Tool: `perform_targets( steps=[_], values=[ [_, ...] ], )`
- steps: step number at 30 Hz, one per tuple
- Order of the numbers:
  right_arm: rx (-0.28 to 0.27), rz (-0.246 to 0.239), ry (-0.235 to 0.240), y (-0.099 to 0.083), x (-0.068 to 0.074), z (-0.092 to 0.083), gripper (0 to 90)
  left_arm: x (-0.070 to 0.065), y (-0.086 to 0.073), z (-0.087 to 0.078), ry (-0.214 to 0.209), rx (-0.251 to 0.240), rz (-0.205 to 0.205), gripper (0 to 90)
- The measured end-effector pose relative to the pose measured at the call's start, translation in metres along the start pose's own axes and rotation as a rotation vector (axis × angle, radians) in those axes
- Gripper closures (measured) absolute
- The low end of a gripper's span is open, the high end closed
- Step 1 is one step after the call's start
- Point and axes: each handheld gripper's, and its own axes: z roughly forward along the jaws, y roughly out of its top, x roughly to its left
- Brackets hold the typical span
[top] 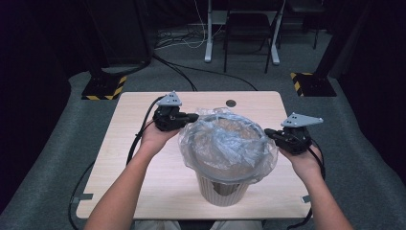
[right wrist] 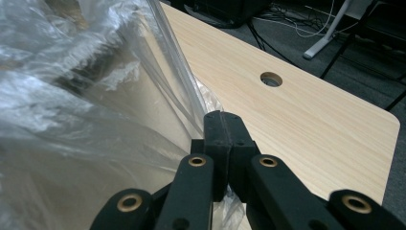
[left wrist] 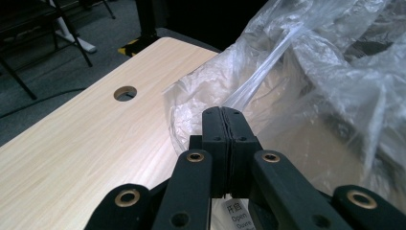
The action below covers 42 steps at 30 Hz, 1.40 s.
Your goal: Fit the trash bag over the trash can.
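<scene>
A beige ribbed waste bin (top: 222,191) stands in the middle of the wooden table (top: 139,163). A clear plastic bag (top: 225,143) lines it and drapes over the rim. My left gripper (top: 194,117) is at the bag's left edge, and its jaws are shut on a taut fold of the film (left wrist: 258,81). My right gripper (top: 268,133) is at the bag's right edge, shut likewise on a stretched strip of the bag (right wrist: 177,72). In both gripper views the jaws meet with only thin plastic between them: left gripper (left wrist: 224,115), right gripper (right wrist: 222,117).
A round cable hole (top: 231,103) sits near the table's far edge, behind the bin. Black cables trail from both grippers over the table's sides. Chair and desk legs stand on the grey carpet beyond, with striped base plates at the far corners.
</scene>
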Motion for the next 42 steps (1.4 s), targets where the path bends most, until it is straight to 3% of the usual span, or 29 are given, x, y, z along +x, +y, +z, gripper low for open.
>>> perform_targets(
  steps=[3,7,10,11,12,17,22,24,25,29,31,33,37,42],
  values=[
    [0.016,0.003,-0.013,-0.002,-0.002,0.001,90.0,-0.005,0.003,0.000,0.005,-0.001,0.023,88.4],
    [0.017,0.022,-0.005,-0.005,-0.005,0.001,90.0,-0.002,0.002,0.001,-0.012,0.001,-0.005,88.5],
    [0.027,0.006,-0.014,-0.004,-0.003,0.003,90.0,-0.004,-0.001,0.005,0.013,0.060,0.025,88.8],
    [0.031,0.003,-0.015,-0.004,-0.002,0.004,90.0,-0.004,-0.002,0.007,0.042,0.091,0.026,88.8],
    [0.040,-0.012,-0.026,-0.004,0.000,0.005,90.0,-0.003,-0.004,0.006,0.043,0.098,0.021,88.8],
    [0.044,-0.011,-0.022,-0.008,0.000,0.003,90.0,-0.004,-0.009,-0.011,0.008,0.038,0.003,88.5],
    [0.012,0.034,0.013,-0.013,-0.001,-0.003,88.0,-0.007,-0.011,-0.019,-0.018,0.036,0.002,87.7],
    [0.009,0.026,0.006,-0.012,0.001,-0.004,69.7,-0.008,-0.013,-0.022,-0.010,0.018,0.002,80.5],
    [0.008,0.032,-0.003,-0.011,0.002,-0.006,64.1,-0.008,-0.013,-0.024,-0.001,0.006,-0.005,72.7],
    [-0.032,0.049,-0.024,-0.010,0.000,-0.019,55.1,-0.004,-0.015,-0.039,0.031,-0.044,-0.036,53.2],
    [-0.047,0.059,-0.032,-0.010,-0.002,-0.024,52.5,-0.002,-0.016,-0.043,0.037,-0.053,-0.044,49.1],
    [-0.093,0.084,-0.026,-0.008,-0.005,-0.040,49.5,0.000,-0.018,-0.056,0.049,-0.072,-0.061,46.5],
    [-0.138,0.078,-0.008,-0.006,-0.002,-0.061,48.2,-0.006,-0.021,-0.071,0.030,-0.071,-0.047,45.7],
    [-0.169,0.068,0.069,-0.009,0.013,-0.077,46.7,-0.026,-0.028,-0.087,-0.019,-0.077,-0.001,45.8]
  ],
)
